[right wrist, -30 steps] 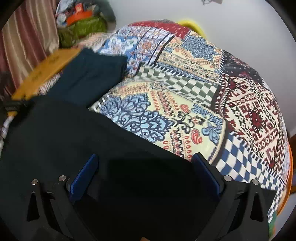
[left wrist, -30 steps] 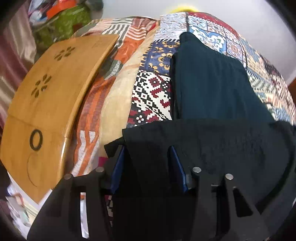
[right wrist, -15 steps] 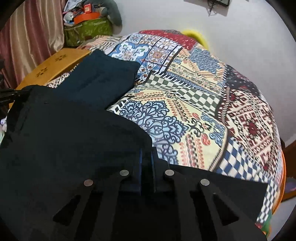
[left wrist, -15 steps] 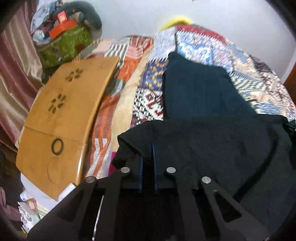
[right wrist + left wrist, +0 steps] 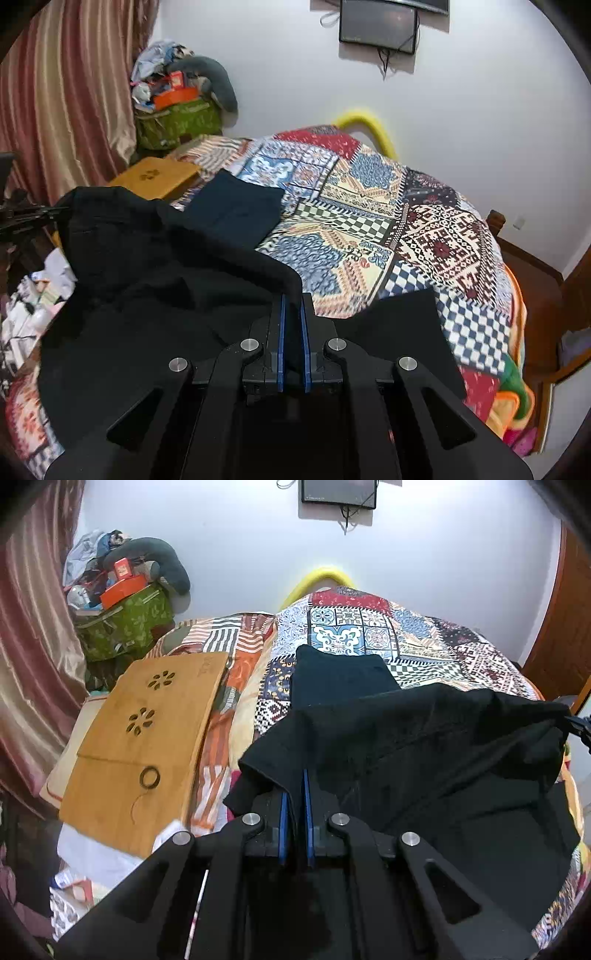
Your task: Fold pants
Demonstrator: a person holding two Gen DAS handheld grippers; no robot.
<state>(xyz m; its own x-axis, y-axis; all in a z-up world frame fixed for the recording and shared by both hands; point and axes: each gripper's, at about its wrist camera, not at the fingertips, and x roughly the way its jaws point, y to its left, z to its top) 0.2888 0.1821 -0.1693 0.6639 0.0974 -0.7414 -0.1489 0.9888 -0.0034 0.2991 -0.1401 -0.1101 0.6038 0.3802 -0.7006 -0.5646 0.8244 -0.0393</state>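
Black cotton pants [image 5: 424,760] clenched at both corners: left tongs [image 5: 295,794], right tongs [image 5: 291,306]. Held edge ran three-to-nine; rest draped toward six over patchwork bed [image 5: 406,229].

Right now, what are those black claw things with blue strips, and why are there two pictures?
Those are two hand-held grabbers, and a person holds one in each hand. Each carries a camera looking along its fingers, so you get two views of one bed. The left gripper and the right gripper are both shut on the black pants, pinching an edge and holding it above the colourful patchwork bedspread. A dark teal folded garment lies farther up the bed. A wooden lap tray with flower cut-outs sits at the bed's left side.
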